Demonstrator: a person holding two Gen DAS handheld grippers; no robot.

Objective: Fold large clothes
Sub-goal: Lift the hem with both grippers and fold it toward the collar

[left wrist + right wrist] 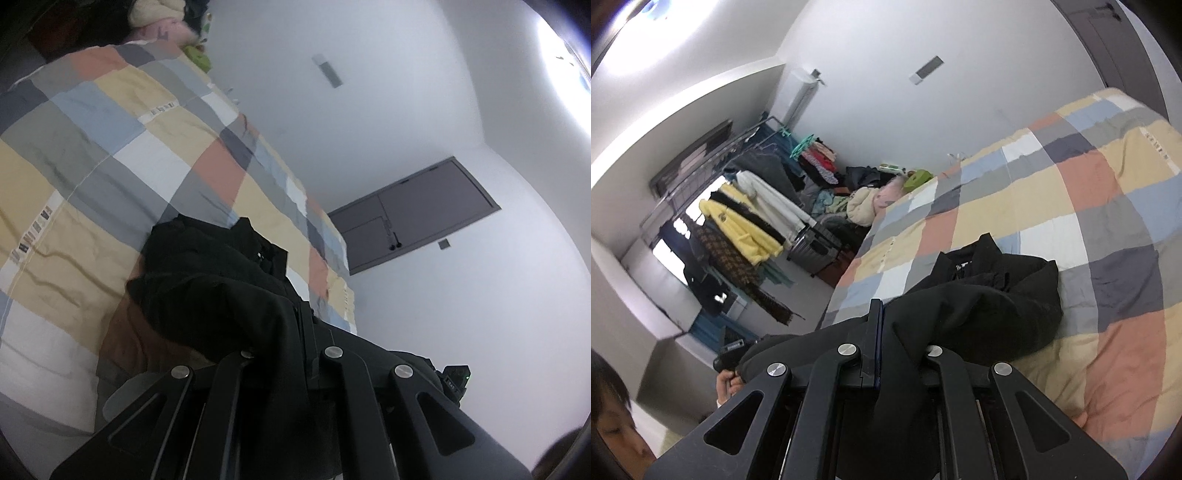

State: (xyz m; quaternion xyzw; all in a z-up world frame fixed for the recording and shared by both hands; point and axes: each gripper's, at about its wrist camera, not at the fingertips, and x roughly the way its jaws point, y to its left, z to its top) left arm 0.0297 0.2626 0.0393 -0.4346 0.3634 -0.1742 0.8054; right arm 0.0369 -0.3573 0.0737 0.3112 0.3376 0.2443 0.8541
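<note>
A large black garment lies bunched on the checked bedspread. It also shows in the right wrist view. My left gripper is shut on a fold of the black garment, and the cloth drapes over its fingers and hides them. My right gripper is shut on another edge of the same garment, with cloth draped over its right finger. Both grippers hold the cloth a little above the bed.
The bed's checked cover fills the right. A clothes rack with hanging coats stands by the window. A pile of clothes sits at the bed's far end. A person's head is at lower left. A grey door is in the wall.
</note>
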